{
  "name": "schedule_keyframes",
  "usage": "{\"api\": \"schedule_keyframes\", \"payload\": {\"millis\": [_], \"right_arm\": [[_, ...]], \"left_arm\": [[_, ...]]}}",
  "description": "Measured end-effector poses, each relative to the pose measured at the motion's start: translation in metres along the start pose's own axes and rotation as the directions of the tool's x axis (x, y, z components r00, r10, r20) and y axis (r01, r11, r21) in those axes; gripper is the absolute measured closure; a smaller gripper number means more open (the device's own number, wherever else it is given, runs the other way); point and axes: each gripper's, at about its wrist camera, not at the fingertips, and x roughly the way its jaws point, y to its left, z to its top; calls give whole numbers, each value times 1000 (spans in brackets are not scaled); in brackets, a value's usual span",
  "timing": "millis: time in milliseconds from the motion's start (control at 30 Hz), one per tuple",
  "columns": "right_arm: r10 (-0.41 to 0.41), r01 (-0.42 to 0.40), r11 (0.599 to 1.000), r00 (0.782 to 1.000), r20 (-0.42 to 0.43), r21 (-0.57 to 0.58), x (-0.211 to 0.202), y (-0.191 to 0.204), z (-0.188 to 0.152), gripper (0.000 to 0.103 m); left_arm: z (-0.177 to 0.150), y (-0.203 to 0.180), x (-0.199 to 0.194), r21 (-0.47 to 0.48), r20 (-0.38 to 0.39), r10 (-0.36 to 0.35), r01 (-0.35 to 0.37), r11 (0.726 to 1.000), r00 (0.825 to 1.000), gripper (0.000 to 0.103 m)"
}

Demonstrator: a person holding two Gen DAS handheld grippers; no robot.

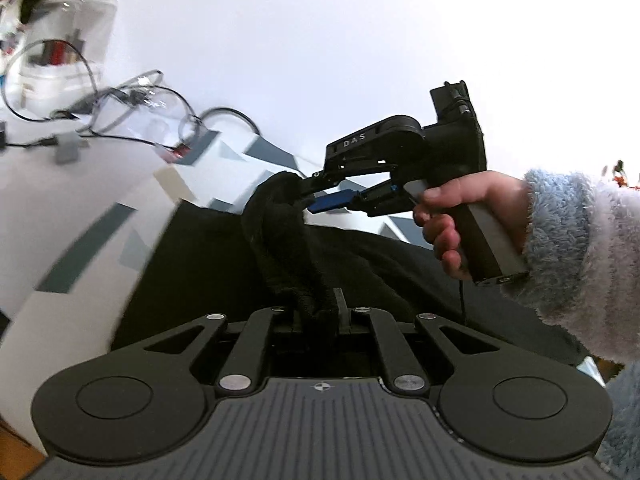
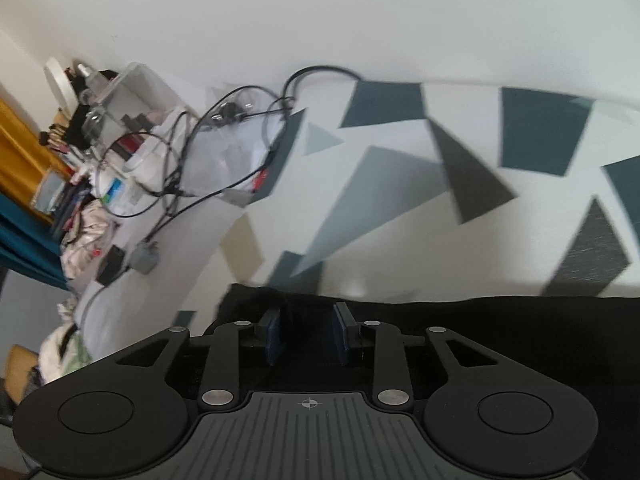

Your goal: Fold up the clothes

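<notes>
We pinch the black garment (image 1: 288,240) shut in the left gripper (image 1: 318,312) to lift its edge off the patterned sheet (image 2: 400,200); right gripper (image 2: 308,336) jaws parted around fabric.

The only readable lettering is "DAS", raised on the black upper body of the right gripper (image 1: 308,200), just behind its fingers as seen from the left wrist.

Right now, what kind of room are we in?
Probably a bedroom at home. A black garment lies on a cover with grey-blue shapes, like bedding. Beside it are tangled cables and a cluttered pile of household things.
</notes>
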Motion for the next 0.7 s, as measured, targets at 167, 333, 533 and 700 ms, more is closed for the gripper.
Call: {"api": "schedule_keyframes", "payload": {"millis": [167, 333, 533, 700], "right_arm": [[18, -19, 999, 999, -36, -36, 18, 22, 1, 76], [-38, 30, 993, 997, -69, -114, 34, 44, 1, 76], [-151, 109, 953, 980, -130, -284, 62, 79, 0, 75], [-249, 206, 936, 960, -126, -284, 78, 84, -5, 98]], "left_arm": [[-4, 22, 1, -78, -30, 68, -70, 994, 997, 94], [-8, 28, 0, -79, -49, 98, -102, 992, 994, 94], [-8, 27, 0, -53, -53, 109, -111, 992, 993, 94], [-9, 33, 3, -74, -69, 102, -107, 991, 992, 94]]}}
